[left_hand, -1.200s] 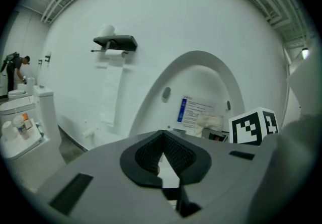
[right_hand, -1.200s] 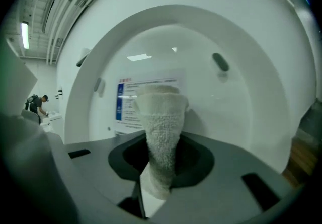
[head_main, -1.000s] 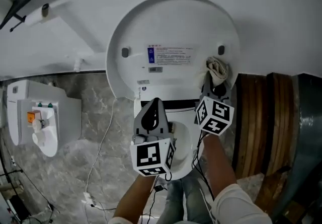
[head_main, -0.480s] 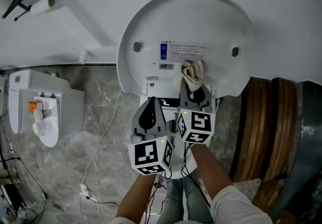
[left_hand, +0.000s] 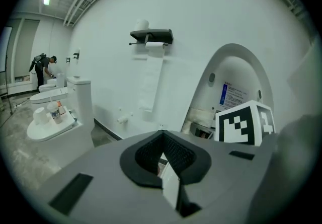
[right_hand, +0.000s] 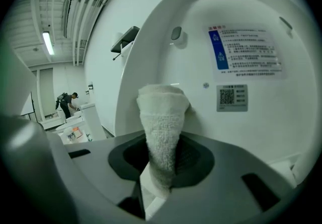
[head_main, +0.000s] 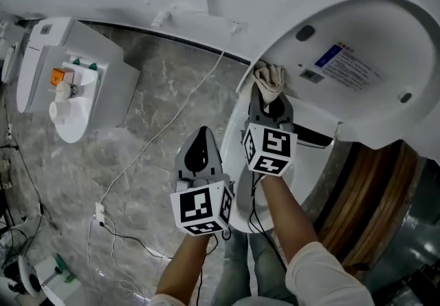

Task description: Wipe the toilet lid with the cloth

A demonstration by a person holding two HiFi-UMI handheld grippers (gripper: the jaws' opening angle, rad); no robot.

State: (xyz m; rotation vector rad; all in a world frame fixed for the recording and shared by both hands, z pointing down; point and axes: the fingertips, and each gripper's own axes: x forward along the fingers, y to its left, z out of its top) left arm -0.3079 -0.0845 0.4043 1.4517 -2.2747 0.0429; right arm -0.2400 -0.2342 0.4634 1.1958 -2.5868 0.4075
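Cloth stood bunched straight out of the right gripper, whose jaws were clamped on its lower end, so the wad projected forward along the gripper's own line. Directly ahead of that tip rose the raised toilet lid, its inner face turned toward the gripper. In the head view the cloth appeared to meet the lid at the lid's nearest edge, though contact itself could not be confirmed. Most of the lid's face, including the printed label, spread away to the right of the gripper and above it, so a wiping pass would likely have to run that way. The left gripper hung just to the left of the right one and further back from the lid, its jaws shut on nothing.
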